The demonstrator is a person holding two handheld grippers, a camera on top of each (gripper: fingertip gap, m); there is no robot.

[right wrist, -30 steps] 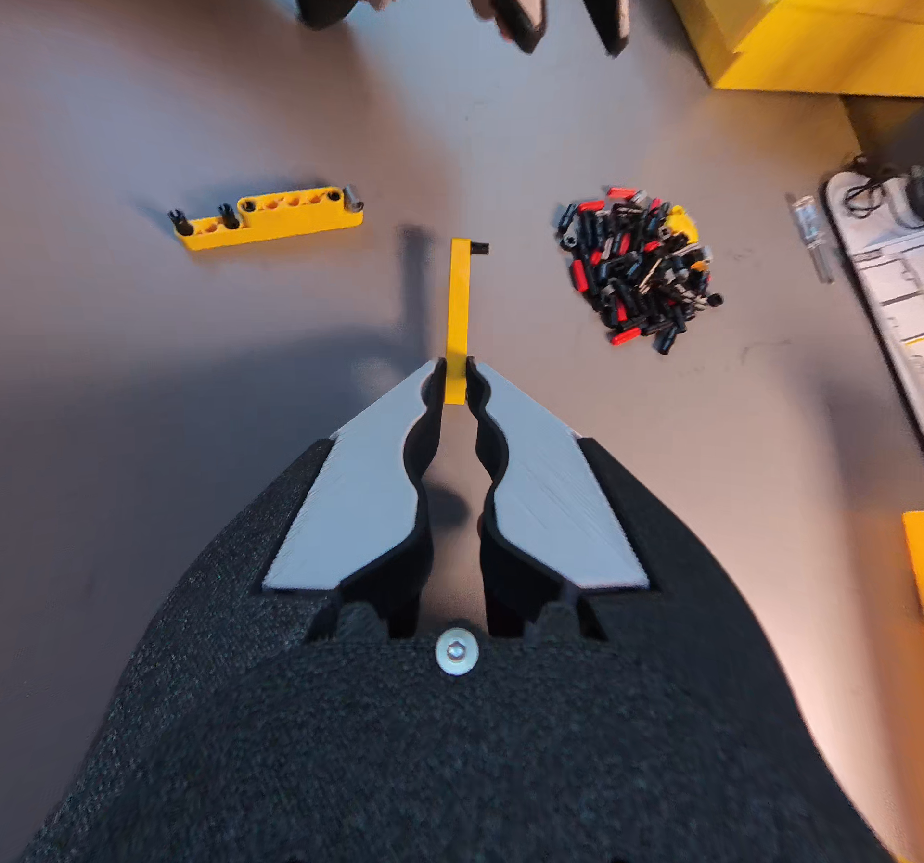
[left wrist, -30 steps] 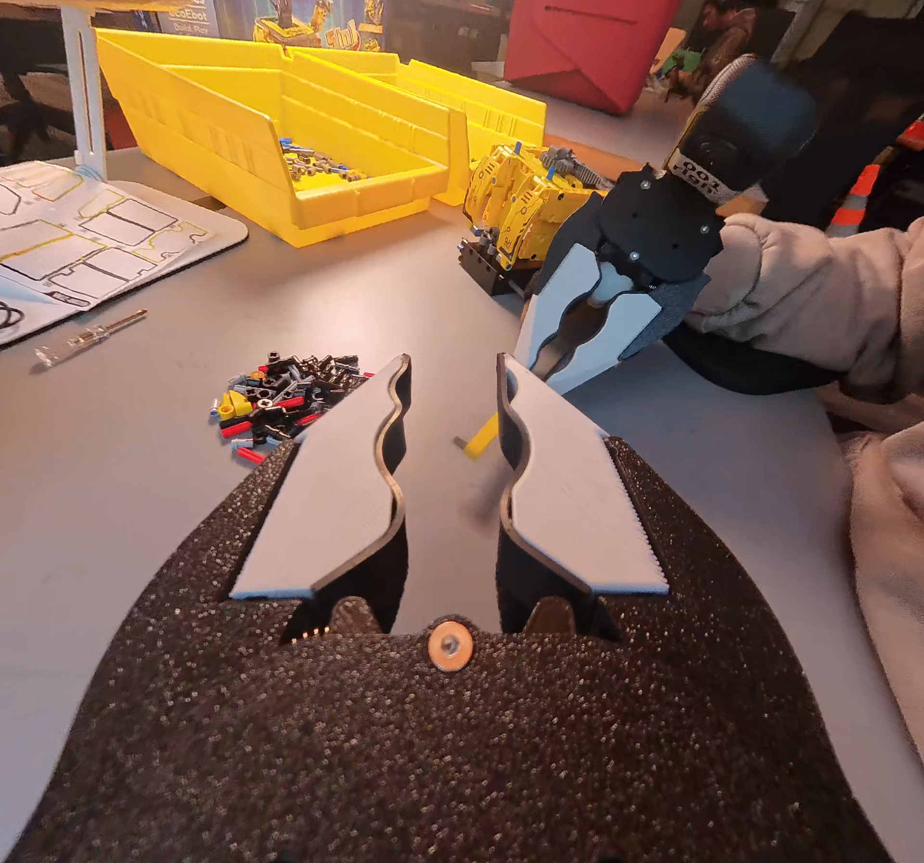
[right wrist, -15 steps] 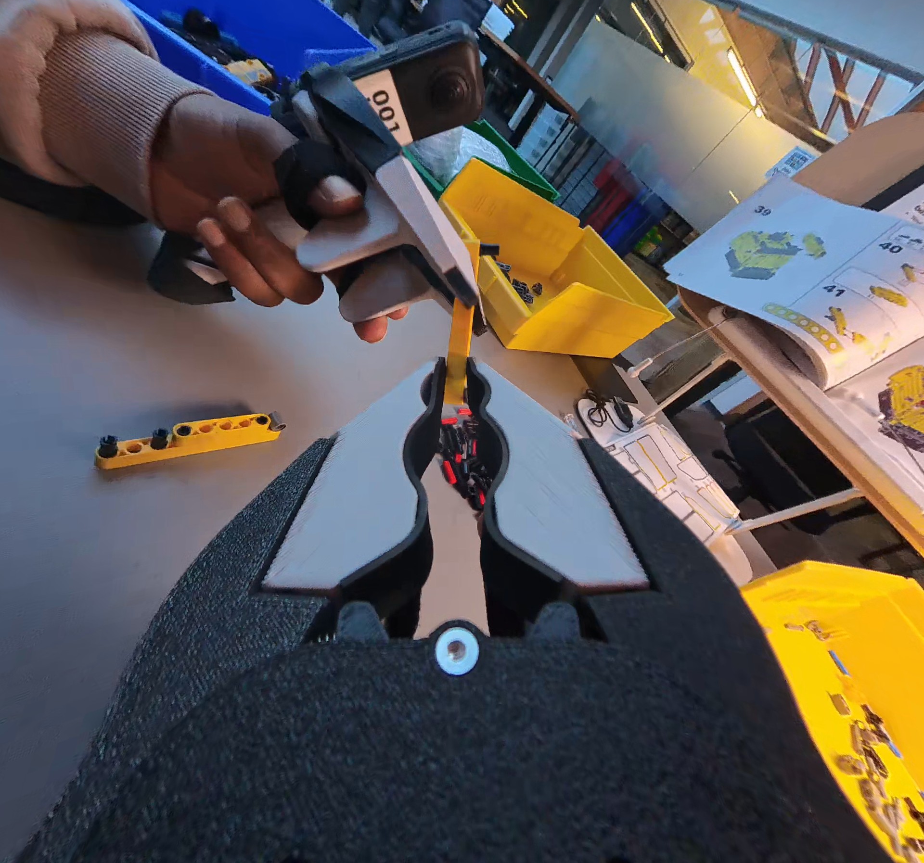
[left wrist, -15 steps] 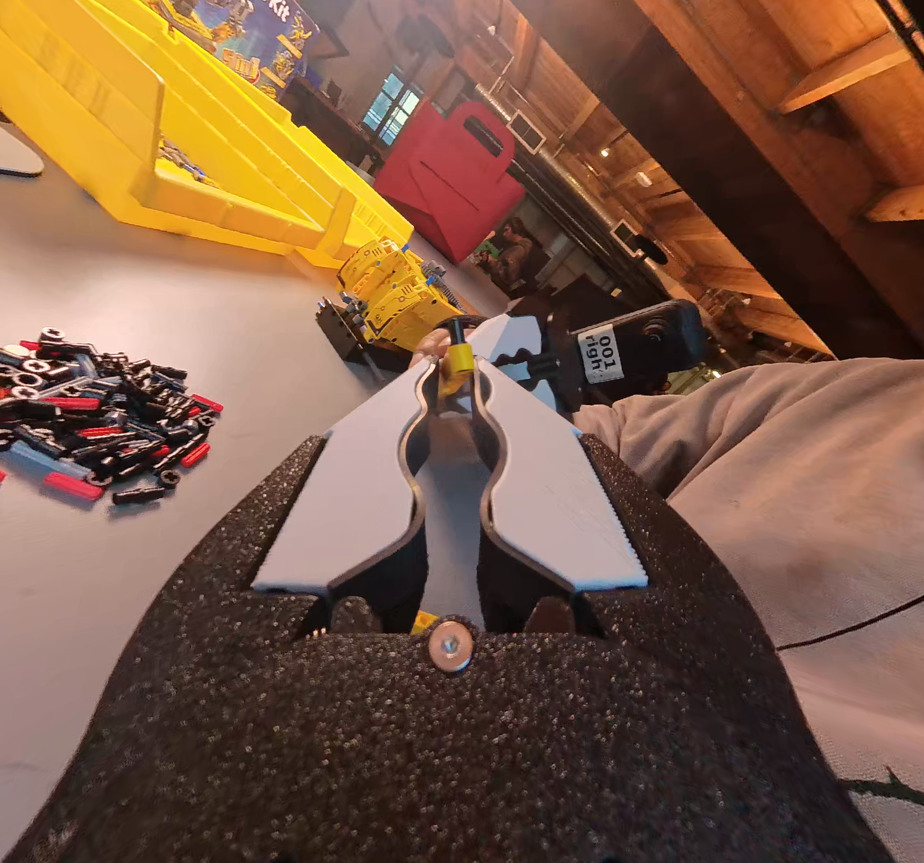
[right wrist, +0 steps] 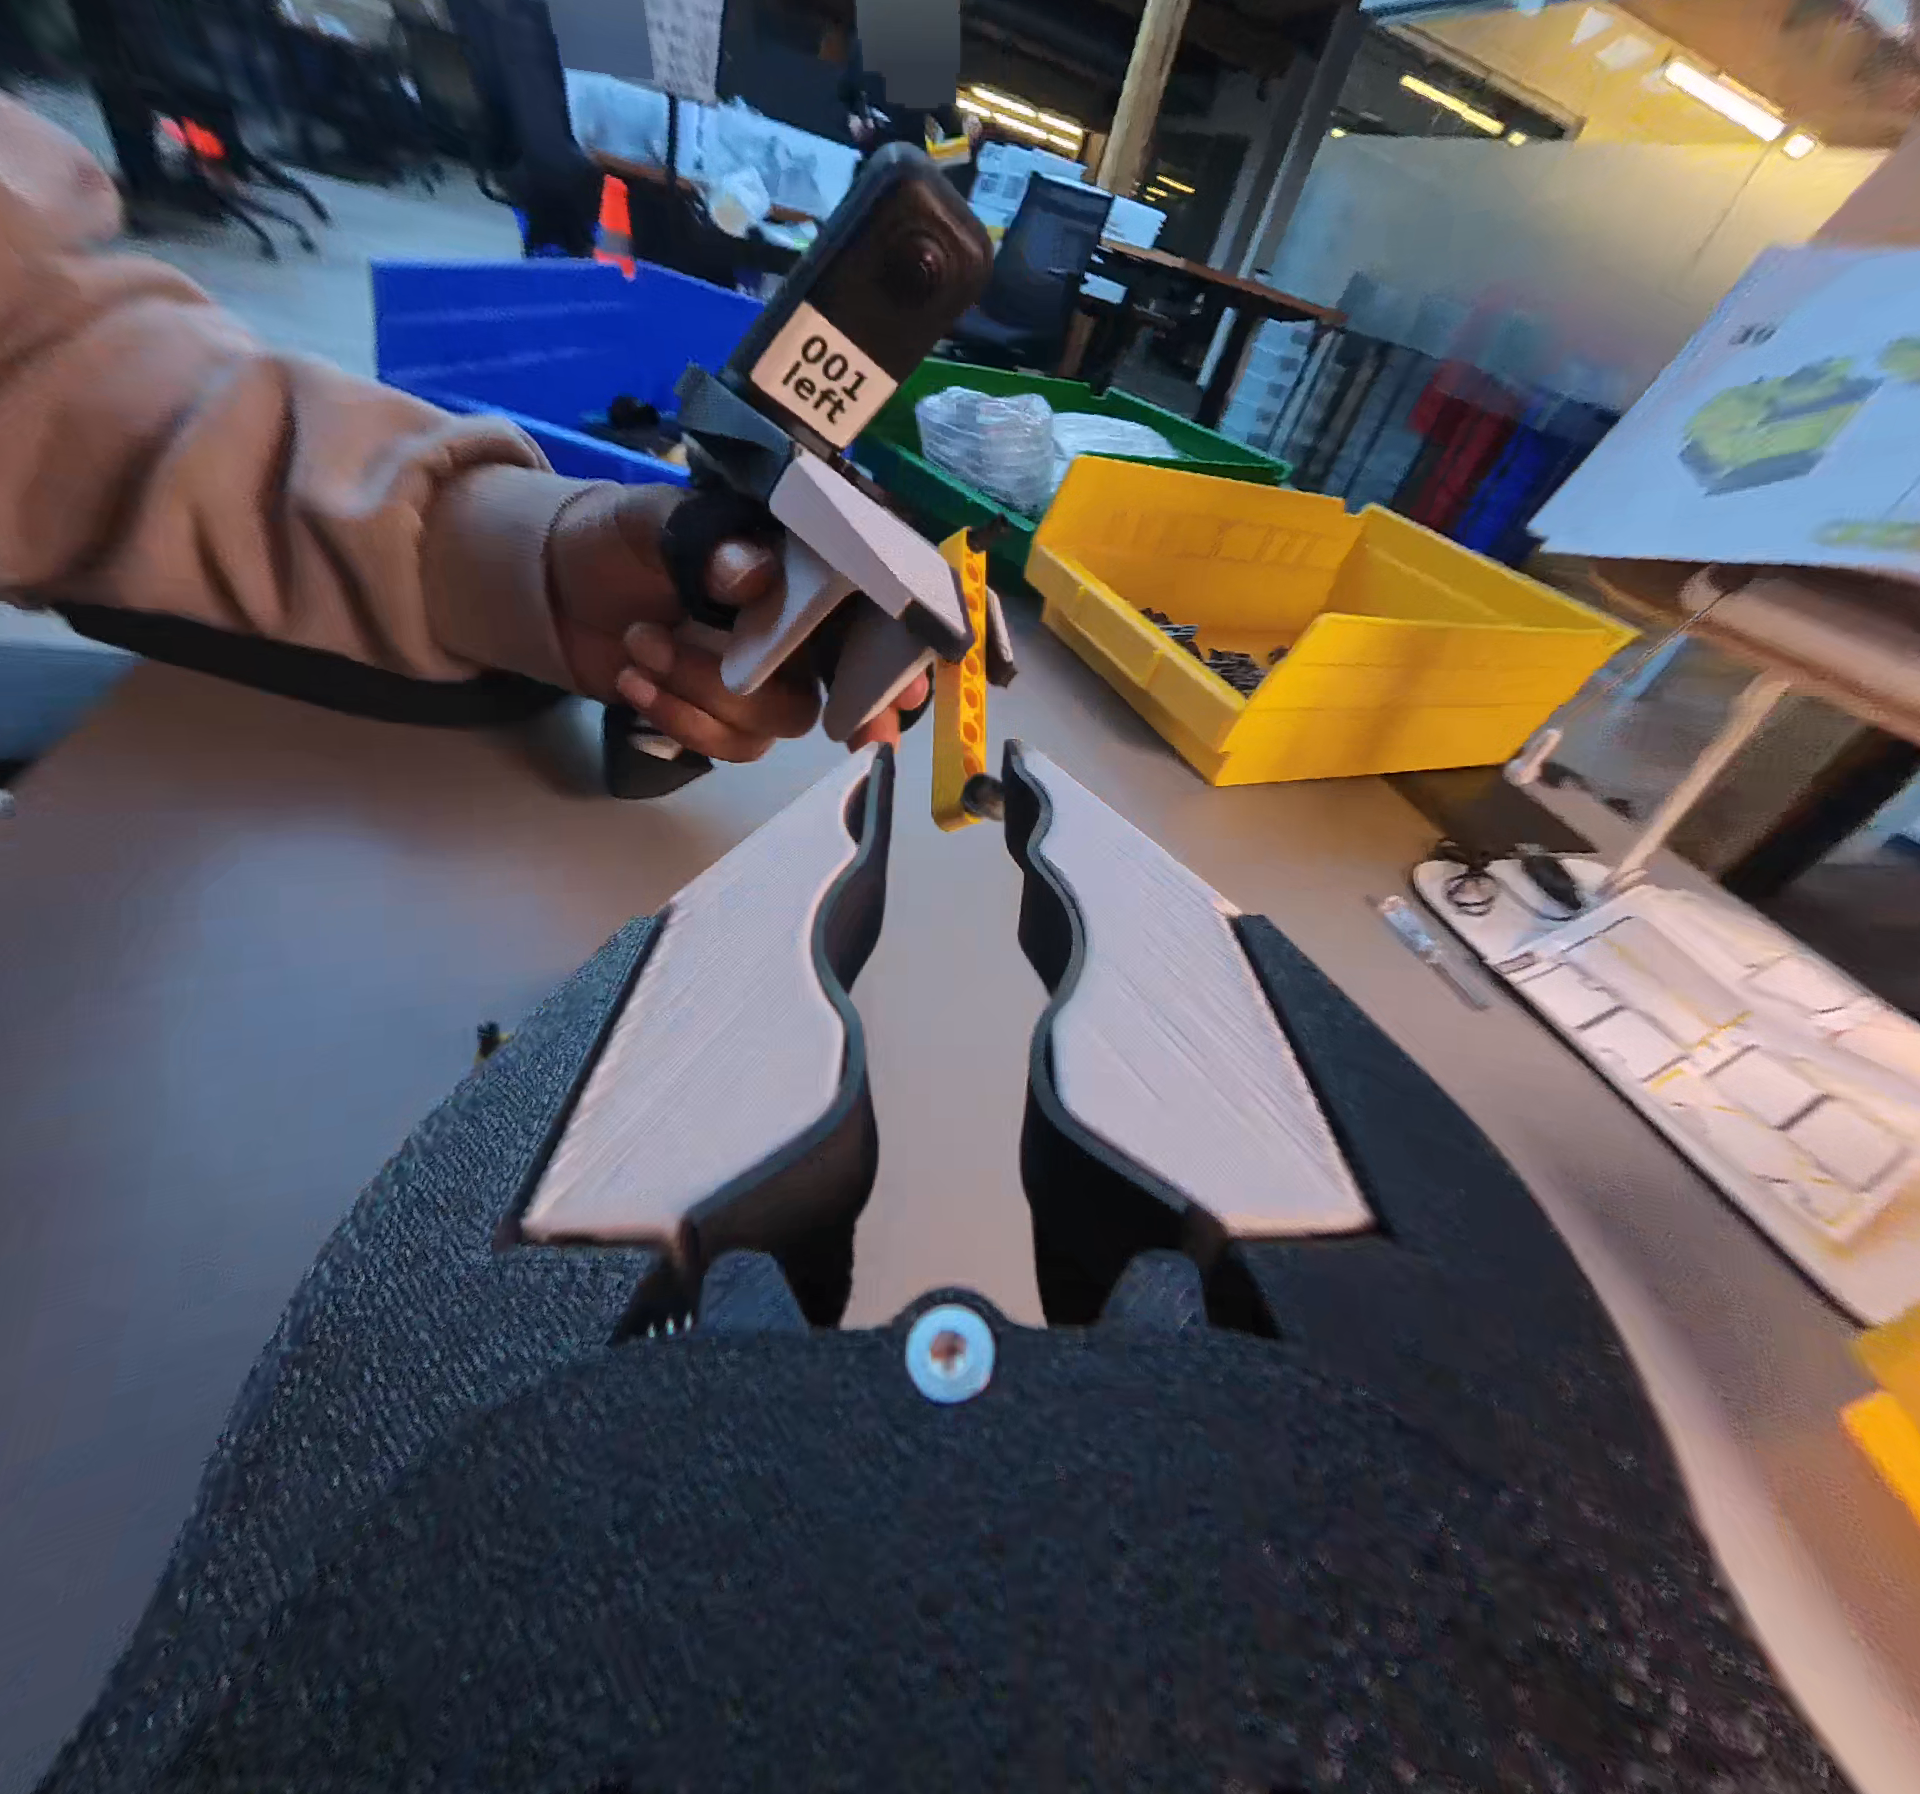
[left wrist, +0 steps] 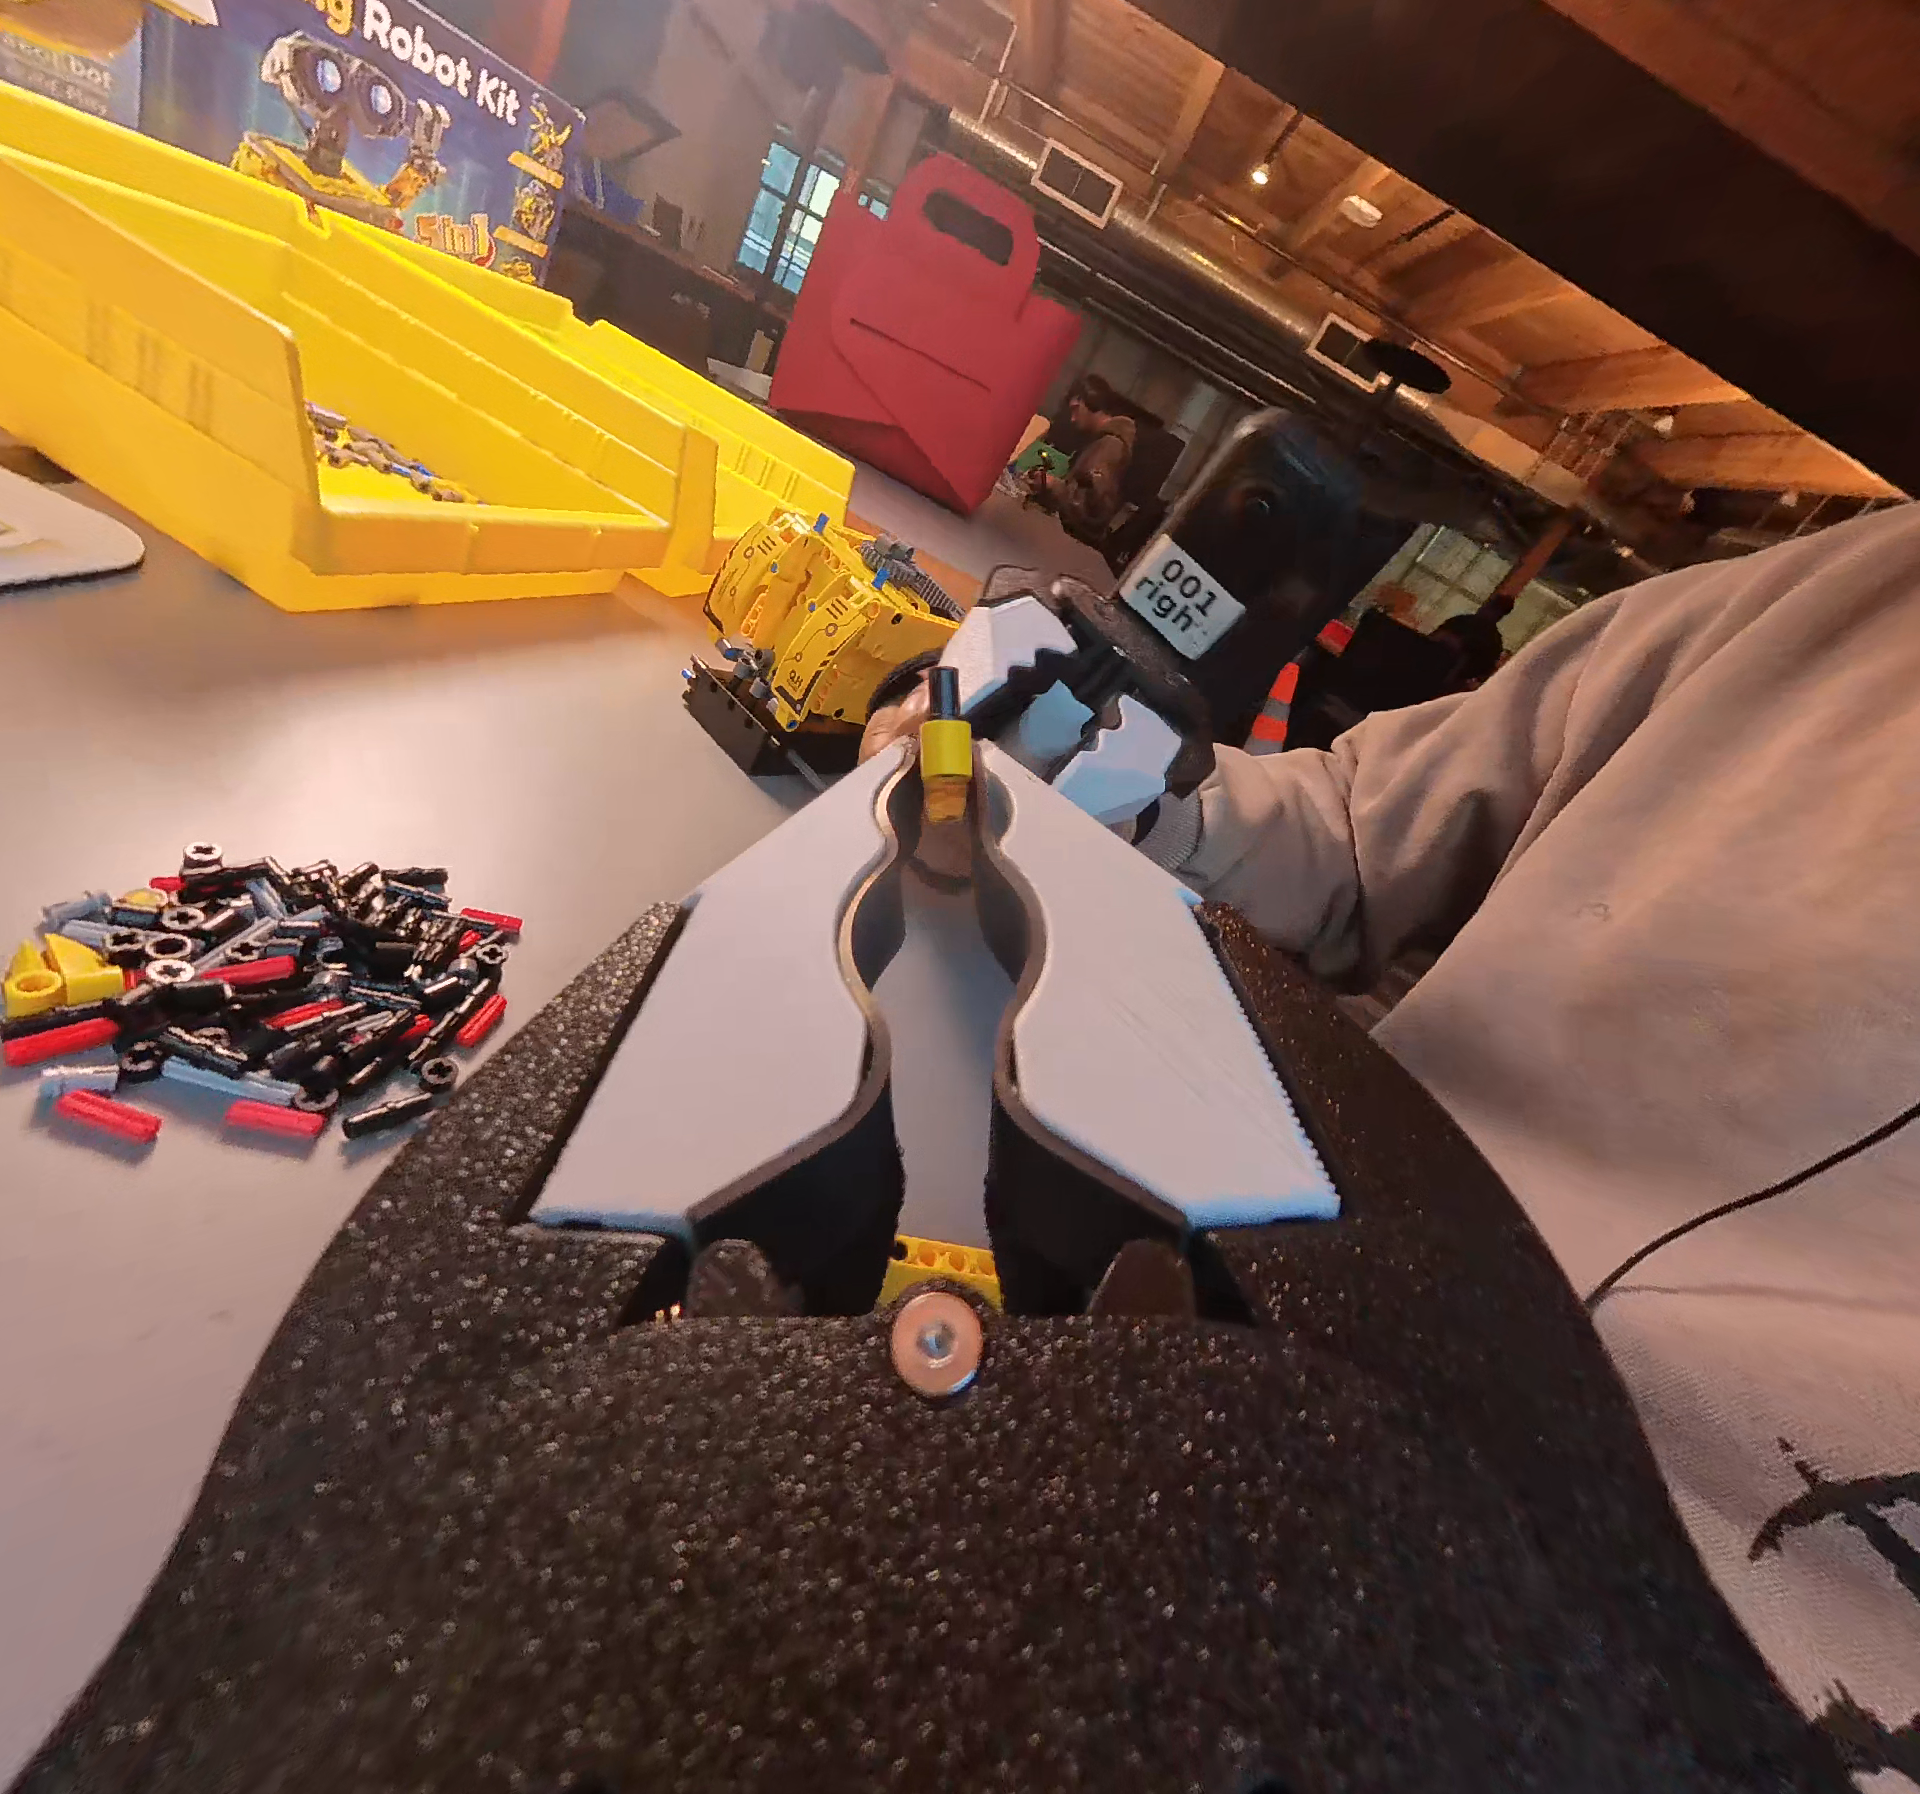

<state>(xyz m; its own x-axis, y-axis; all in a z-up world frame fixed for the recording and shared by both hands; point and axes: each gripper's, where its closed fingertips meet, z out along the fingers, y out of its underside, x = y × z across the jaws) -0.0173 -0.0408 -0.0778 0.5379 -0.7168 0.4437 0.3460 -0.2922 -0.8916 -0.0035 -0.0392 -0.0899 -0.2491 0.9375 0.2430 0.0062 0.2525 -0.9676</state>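
Observation:
My left gripper is shut on a yellow holed beam, seen end-on with a black pin on its far end. In the right wrist view the left gripper holds this beam upright above the grey table. My right gripper is open, its tips on either side of the beam's lower end and its pin, not gripping. It also shows open in the left wrist view. A second yellow beam lies on the table under my left gripper.
A pile of black, red and grey pins lies at the left. A yellow robot model and yellow bins stand behind. The right wrist view shows a yellow bin, green bin, blue bin and a parts mat. Less than 4 cm separates the two grippers' tips.
One second ago my right gripper held the beam and my left was open. The left then shut on the beam, and the right has now opened and let go.

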